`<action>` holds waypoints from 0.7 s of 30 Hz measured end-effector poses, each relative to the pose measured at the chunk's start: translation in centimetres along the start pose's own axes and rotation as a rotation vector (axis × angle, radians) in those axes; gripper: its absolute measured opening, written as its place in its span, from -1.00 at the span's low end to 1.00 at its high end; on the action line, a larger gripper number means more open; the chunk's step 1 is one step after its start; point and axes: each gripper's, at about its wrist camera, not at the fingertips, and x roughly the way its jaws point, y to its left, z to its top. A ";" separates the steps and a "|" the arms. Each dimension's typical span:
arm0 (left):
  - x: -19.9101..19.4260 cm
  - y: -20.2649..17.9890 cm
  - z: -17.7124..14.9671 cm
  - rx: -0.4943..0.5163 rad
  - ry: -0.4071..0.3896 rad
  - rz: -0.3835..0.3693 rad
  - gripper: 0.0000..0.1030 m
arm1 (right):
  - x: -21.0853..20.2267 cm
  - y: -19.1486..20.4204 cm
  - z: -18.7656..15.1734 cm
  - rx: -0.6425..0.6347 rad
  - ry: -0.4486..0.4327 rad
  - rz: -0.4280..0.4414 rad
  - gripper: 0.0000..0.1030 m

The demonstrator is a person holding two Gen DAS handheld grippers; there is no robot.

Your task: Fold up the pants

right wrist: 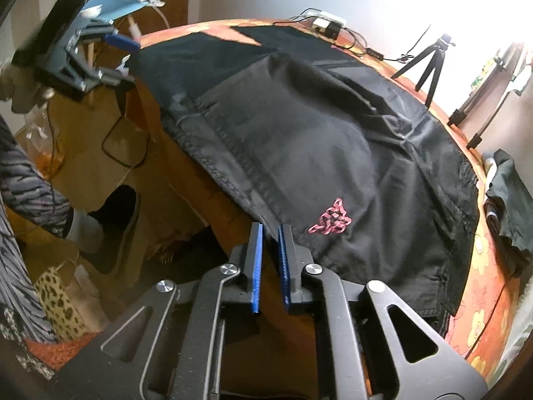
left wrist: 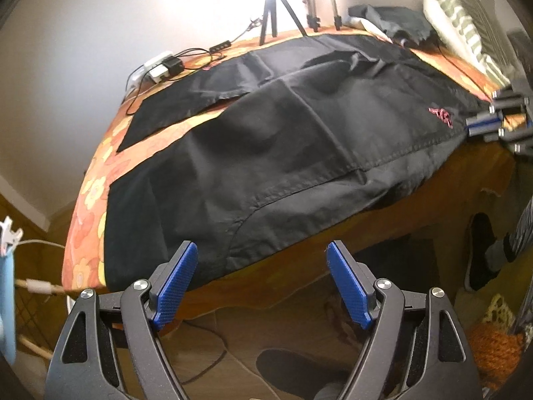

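Left wrist view puts your left gripper with its blue pads spread wide apart and nothing between them, held just short of the near hem of the black pants. Off to the left of your fingers a white clip sits on a blue panel, and the orange floral cloth shows beside the fabric. Straight ahead beyond the fingertips the pants lie spread over the cloth, one leg running away to the upper left, with a charger block and a small tripod beyond them. Far right of the fingers, the pink logo sits near your right gripper, which meets the fabric's edge there. From the right wrist view, your left gripper appears up to the left of the fingers, blurred; your right gripper has its pads nearly together with a slim gap, tips right at the pants' edge, but you cannot tell whether cloth is pinched. The logo lies just right of the fingertips.
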 end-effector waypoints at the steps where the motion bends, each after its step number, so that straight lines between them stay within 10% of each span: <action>1: 0.1 -0.3 0.0 0.016 0.002 0.001 0.55 | -0.1 -0.3 0.3 0.010 -0.006 -0.003 -0.84; 13: 1.9 0.1 1.8 0.068 -0.004 0.067 0.55 | -2.2 -4.7 3.3 0.177 -0.101 -0.023 -0.90; 21: 3.3 2.2 1.8 0.014 0.025 0.081 -0.73 | -3.0 -6.0 3.3 0.221 -0.132 -0.002 -0.90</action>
